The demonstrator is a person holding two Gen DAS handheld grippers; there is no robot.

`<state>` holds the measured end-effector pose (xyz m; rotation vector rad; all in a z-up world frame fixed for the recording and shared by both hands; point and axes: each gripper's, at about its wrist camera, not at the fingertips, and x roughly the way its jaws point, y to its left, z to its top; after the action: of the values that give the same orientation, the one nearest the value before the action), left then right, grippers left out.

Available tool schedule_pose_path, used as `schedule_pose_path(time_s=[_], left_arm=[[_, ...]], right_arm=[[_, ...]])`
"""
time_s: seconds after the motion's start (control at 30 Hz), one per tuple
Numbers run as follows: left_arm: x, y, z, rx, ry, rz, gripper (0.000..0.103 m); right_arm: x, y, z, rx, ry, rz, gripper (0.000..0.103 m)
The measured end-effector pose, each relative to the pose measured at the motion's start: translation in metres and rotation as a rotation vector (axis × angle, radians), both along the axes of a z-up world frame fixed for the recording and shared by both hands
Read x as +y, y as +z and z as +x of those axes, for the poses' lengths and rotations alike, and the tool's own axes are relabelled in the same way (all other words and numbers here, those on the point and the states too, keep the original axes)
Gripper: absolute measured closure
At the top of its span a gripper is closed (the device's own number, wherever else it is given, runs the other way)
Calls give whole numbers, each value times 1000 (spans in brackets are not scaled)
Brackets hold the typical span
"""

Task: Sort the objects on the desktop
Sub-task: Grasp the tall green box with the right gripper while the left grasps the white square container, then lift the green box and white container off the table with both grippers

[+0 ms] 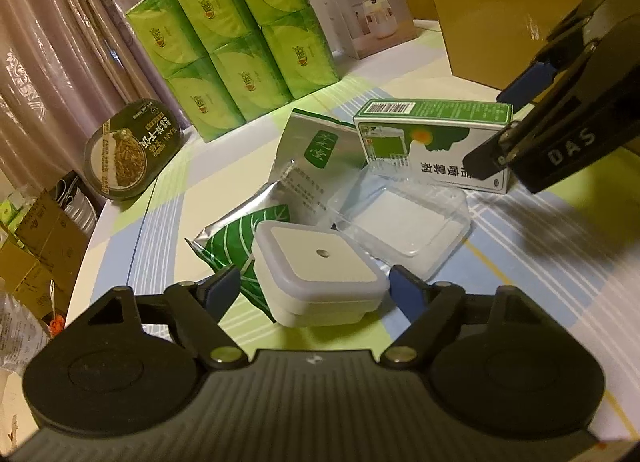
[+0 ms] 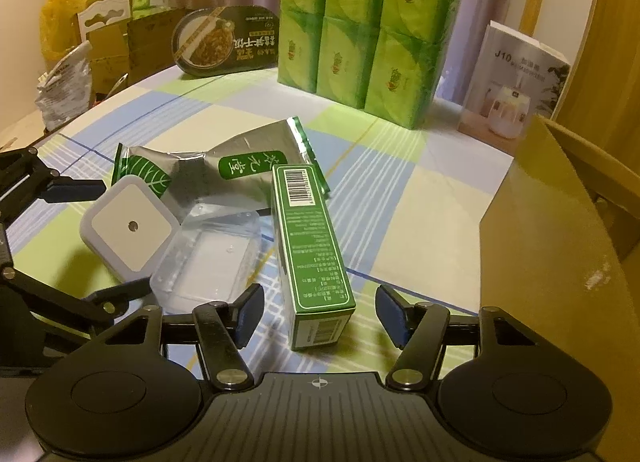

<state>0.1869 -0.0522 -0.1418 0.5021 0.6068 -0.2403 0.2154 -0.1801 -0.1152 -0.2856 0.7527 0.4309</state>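
While both tongs are hanging apart, I am lining my left tongs [image 1: 316,294] around the white night light [image 1: 320,278] and my right tongs [image 2: 320,314] around the green box [image 2: 310,246]; closing comes next, I judge.

1. Looks like a home: pleated curtains [image 1: 48,42] close behind a table under a checked cloth [image 2: 400,190].
2. Household stock all around: tissue multipack [image 1: 232,46], humidifier box [image 2: 516,90], instant-meal tub [image 2: 224,42], cardboard cartons [image 1: 36,246].
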Motion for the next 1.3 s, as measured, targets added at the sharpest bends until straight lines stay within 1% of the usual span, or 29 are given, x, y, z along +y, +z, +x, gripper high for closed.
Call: schedule_pose_path(time_s=[0.03,0.1,0.13,0.2,0.37,0.5,0.63,0.8,0.93,1.07,1.23,1.27,1.3], left_arm=[[1,1,0,2,0,-9,27],[2,2,1,6,4,-25,32],[2,2,2,7,6,-28,34],[3,2,1,4,9,-28,36],[5,4,1,12,20,-42,37],[7,7,-5,30,41,-56,38],[9,12,-19,55,50,-79,38],[7,23,-48,86,58,-138,39],[-1,25,-78,105,24,-161,39],[-10,23,-102,108,11,-132,39],[-15,19,-113,82,15,-98,37],[-17,19,-113,75,11,-88,37],[-18,18,-112,68,9,-77,35]], right_arm=[[0,-2,1,3,3,-1,46],[0,-4,3,9,6,-2,57],[0,-5,4,11,8,-1,59],[0,-5,5,14,9,-1,69],[-1,0,-1,21,5,6,76],[-3,5,-15,32,-25,16,76],[-7,11,-41,49,-45,17,76],[-19,20,-77,65,-73,23,76],[-29,25,-108,76,-84,33,76],[-37,26,-131,84,-95,45,76],[-43,24,-144,74,-104,52,74],[-43,24,-144,72,-103,50,70],[-42,24,-144,69,-103,49,63]])
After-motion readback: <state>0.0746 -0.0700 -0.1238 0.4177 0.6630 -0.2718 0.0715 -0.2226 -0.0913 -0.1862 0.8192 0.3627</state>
